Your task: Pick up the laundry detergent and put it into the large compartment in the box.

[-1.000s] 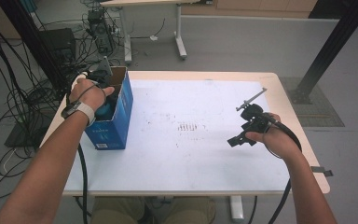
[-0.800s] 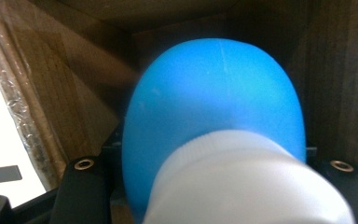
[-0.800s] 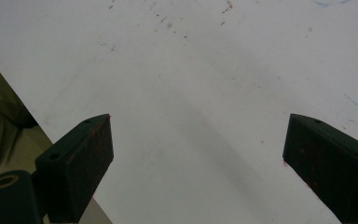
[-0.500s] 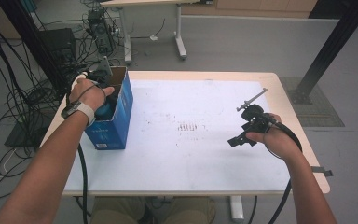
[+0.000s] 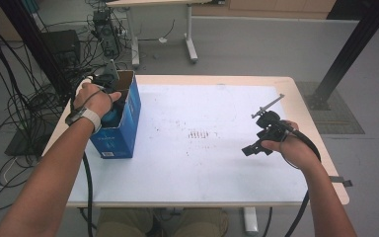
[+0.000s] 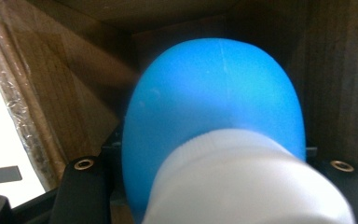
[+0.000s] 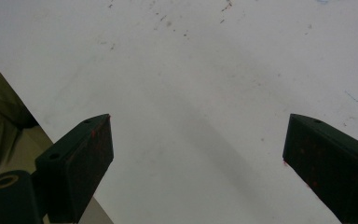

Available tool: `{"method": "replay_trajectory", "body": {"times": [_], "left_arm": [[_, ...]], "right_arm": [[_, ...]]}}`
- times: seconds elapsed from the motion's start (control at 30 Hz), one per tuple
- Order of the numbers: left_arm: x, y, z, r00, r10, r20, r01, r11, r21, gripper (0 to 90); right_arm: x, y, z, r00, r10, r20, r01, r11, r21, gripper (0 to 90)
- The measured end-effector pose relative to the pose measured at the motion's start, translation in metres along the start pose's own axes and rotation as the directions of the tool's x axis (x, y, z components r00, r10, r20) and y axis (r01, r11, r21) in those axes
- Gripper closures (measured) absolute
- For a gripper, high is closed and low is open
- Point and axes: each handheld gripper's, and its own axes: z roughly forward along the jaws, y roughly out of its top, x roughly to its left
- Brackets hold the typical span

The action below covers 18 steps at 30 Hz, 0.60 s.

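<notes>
An open blue cardboard box [image 5: 123, 133] stands at the left edge of the white table [image 5: 202, 168]. My left gripper [image 5: 109, 104] reaches down into it, the hand on top of it. In the left gripper view, my left gripper [image 6: 212, 172] is shut on a blue bottle [image 6: 214, 98] with a white cap [image 6: 247, 186], brown box walls all around. A bit of the blue bottle [image 5: 112, 116] shows under the hand. My right gripper [image 5: 251, 148] hovers over the table's right part; its jaws stand wide apart, and the right gripper [image 7: 198, 149] has nothing between them.
Small dark marks [image 5: 200, 134] dot the table's middle. A strip of tape [image 5: 343, 181] sticks out at the right edge. Cables [image 5: 24, 103] and equipment lie on the floor to the left, another table's legs [image 5: 190, 39] stand behind, and a black post [image 5: 345, 54] rises at right.
</notes>
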Motion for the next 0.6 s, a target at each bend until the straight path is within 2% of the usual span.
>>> {"method": "replay_trajectory", "body": {"times": [0.6], "left_arm": [[0.0049,-0.0003,0.0001,0.9999,-0.003,0.015,0.003,1.0,-0.004,38.0]], "right_arm": [[-0.0002,0.0019,0.0018,1.0,0.001,0.0,-0.001,1.0,0.005,8.3]]}}
